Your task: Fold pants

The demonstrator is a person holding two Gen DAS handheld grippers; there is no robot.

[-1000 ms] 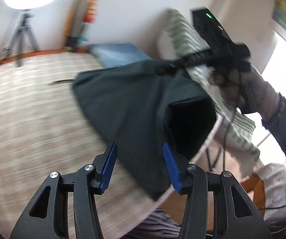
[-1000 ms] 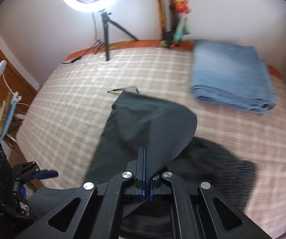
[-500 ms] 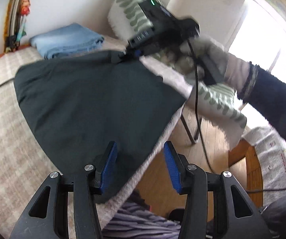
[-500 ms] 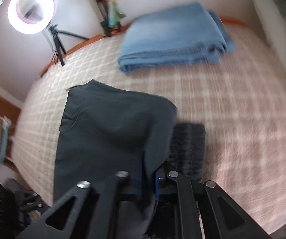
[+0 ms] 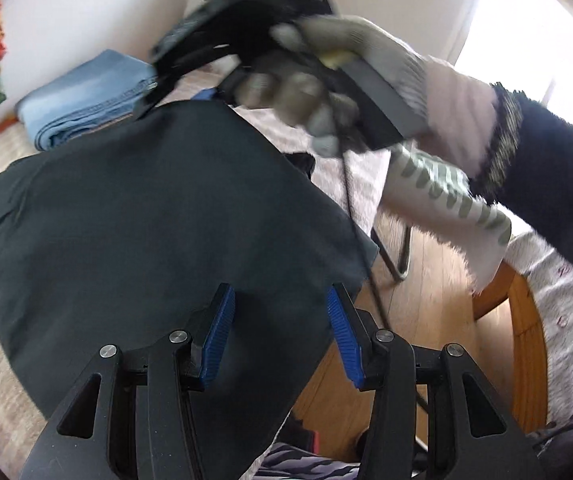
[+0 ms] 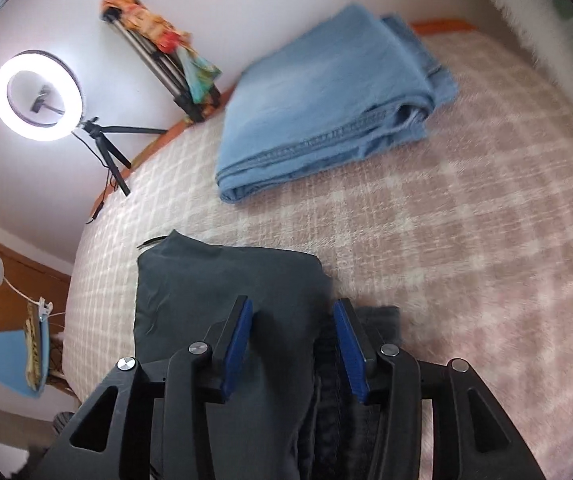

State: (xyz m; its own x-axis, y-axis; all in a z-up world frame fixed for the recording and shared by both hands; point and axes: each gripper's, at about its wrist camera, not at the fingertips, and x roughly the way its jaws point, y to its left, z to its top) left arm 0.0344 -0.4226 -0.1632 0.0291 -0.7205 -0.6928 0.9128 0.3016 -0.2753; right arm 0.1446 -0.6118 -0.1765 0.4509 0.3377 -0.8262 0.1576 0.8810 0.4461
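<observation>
Pants [image 5: 134, 216], dark, lie doubled over on the checked bed [image 6: 466, 240], near its edge; I judge one fold laid, with more folding and smoothing left. My left gripper [image 5: 278, 332] hovers part-open and empty above them. My right gripper [image 6: 292, 338] is opening, cloth beneath, not pinched. Only the right view shows folded blue jeans [image 6: 326, 100] clearly; only the left shows my gloved hand [image 5: 326, 80].

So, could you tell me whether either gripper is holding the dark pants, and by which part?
Neither. The right gripper is opening above the dark pants, pads clear of the cloth; the left gripper is open over them.
</observation>
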